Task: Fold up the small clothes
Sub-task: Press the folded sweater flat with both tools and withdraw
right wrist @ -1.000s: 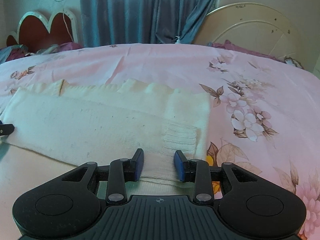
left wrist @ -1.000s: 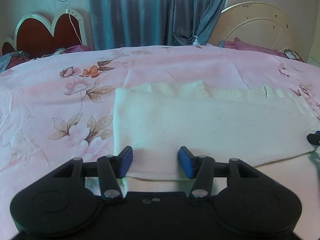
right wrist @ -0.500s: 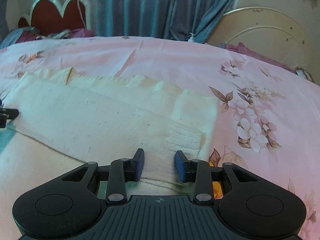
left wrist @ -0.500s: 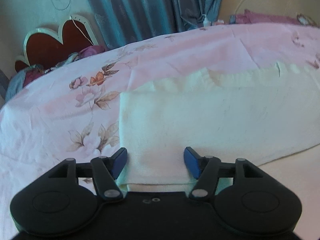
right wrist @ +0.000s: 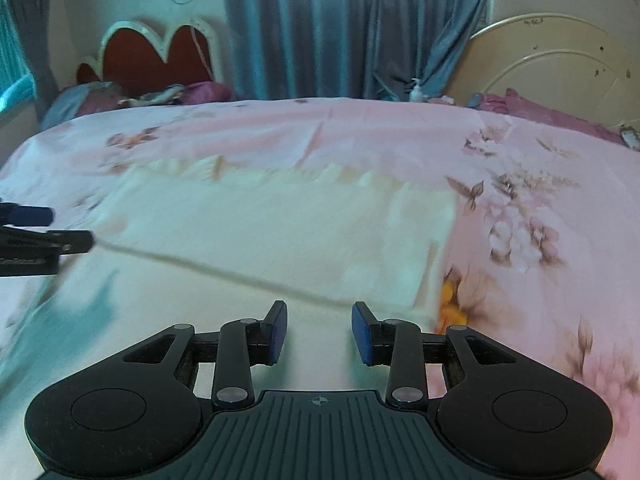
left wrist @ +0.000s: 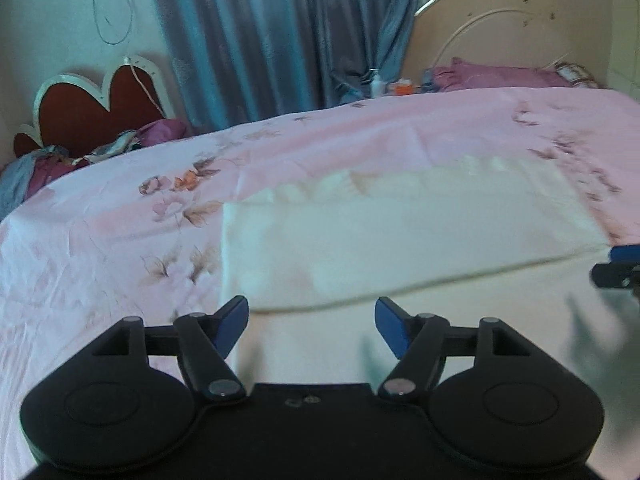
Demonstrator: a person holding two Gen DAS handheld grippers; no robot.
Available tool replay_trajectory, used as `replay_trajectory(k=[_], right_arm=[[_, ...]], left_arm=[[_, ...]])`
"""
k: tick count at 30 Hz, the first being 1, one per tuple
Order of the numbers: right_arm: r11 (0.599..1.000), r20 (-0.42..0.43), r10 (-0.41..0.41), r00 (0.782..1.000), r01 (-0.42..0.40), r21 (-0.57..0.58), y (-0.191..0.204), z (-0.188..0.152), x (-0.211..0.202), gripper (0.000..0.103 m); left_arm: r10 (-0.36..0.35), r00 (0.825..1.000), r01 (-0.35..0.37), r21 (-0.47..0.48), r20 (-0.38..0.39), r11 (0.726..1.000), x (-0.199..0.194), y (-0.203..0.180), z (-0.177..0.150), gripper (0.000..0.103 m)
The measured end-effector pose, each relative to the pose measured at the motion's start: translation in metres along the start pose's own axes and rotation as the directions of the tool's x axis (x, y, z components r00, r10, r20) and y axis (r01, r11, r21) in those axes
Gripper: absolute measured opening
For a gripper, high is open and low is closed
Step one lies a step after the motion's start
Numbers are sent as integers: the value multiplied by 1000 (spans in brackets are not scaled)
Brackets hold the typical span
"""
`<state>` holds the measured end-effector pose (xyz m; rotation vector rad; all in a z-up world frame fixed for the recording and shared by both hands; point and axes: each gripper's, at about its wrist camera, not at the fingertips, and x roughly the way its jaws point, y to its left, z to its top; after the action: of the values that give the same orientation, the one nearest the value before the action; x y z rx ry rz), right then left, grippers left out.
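Left wrist view and right wrist view, both motion-blurred. You are looking along each gripper at a cream knitted garment (left wrist: 400,240) lying flat on a pink floral bedsheet (left wrist: 100,248). The garment is filling the middle and lower centre of both frames, with one layer already doubled over; that layer's free edge is running as a soft ridge across the frame just above the fingertips, from lower left to right in the left view and from left to lower right in the right view (right wrist: 280,240).

Your left gripper (left wrist: 312,322) is sitting at lower centre with its blue-padded jaws opening wide; nothing is lying between the pads, and the cloth is resting below and beyond them. Your right gripper (right wrist: 319,330) is standing with its jaws a moderate gap apart, also pinching nothing, the cloth passing beneath them. Each gripper's tip is also showing at the edge of the other's view, right edge (left wrist: 618,268) and left edge (right wrist: 36,236).

Key relation: the garment's long axis is running side to side across both frames, crosswise to both pairs of fingers. Its left short edge is lying just above and beside your left gripper, and its right short edge, against the orange flower print, is lying just right of your right gripper. Judging from this, each hand is nearest its own end, so a next fold would probably be bringing one end across toward the other.
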<state>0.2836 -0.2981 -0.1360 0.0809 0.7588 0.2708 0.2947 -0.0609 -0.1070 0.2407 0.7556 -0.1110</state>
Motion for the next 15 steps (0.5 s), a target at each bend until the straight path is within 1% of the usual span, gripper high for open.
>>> replay_trajectory(k=[4,6,8,12,15], right_arm=[[1000,6,-4,1000,4,8,15,-25,-32,36],[1000,5,-7,1000,7,17,23,-39,-48,39],[1000,7,-18,1000,18,18,32,-55,-64,65],[997,43,-76,996,76,-13,55,-85,-97,65],[996,46,-87,995,86,9,64,-105,-113,65]], left_arm=[[-64,998,64,-6,8,998,-25,-5,-21,70],[-84,996,84,-8,2,996,-36,-5,-34,71],[-102,995,102,-5,-6,995,-48,-4,-49,71],[-121,992,121,10,-20,993,-71,-1,-80,71],[-130,991,130,9,-28,991,-83,5,-100,71]])
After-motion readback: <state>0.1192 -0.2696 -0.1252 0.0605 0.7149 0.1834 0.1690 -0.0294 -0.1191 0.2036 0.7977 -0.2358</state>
